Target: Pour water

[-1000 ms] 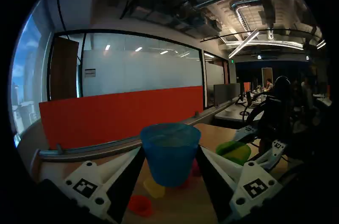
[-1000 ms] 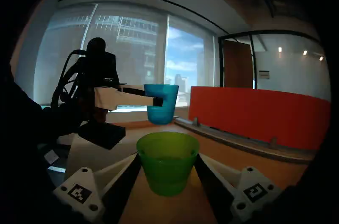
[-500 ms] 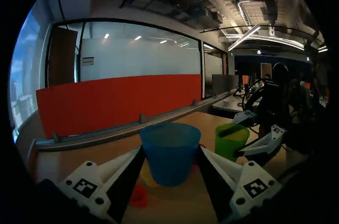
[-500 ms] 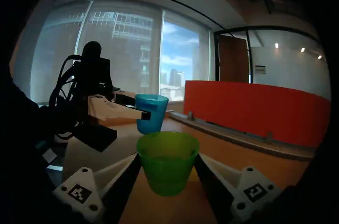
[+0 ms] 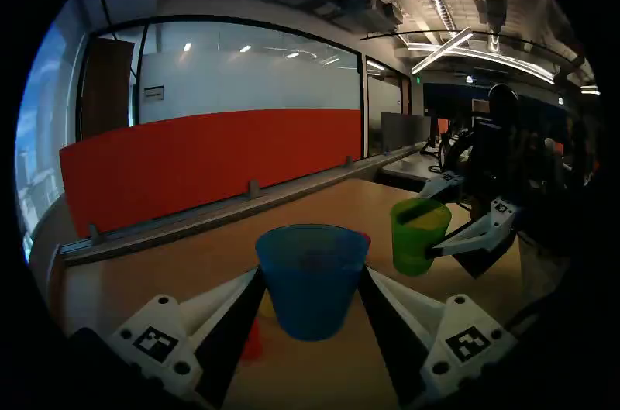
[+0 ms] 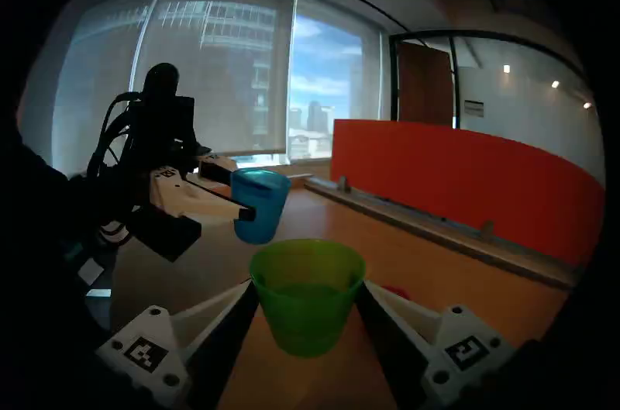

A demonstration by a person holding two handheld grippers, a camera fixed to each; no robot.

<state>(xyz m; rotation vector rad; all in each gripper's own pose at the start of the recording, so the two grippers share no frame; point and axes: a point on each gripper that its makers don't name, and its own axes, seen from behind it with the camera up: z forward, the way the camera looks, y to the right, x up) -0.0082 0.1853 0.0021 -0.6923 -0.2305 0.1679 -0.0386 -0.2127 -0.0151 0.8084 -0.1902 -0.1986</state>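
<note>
Two cups, one per tool. My left tool (image 5: 311, 277) is pinching the blue cup (image 5: 311, 290), both fingers pressed on its sides, cup upright with its rim facing up. My right tool (image 6: 308, 290) is pinching the green cup (image 6: 308, 309) the same way, fingers tight on both sides, cup upright. In the left gripper view the green cup sits to the right of the blue one and a bit farther off, near but apart, held from its right by the other tool. In the right gripper view the blue cup is up and to the left, leaning slightly toward the green cup, not touching it. Water level in either cup: cannot tell. Wooden tabletop (image 5: 194, 270) lies below both. A small red thing (image 5: 252, 344) lies on it by my left finger. Orange partition (image 5: 209, 154) runs along the far edge, big window (image 6: 217, 84) behind the left tool.
</note>
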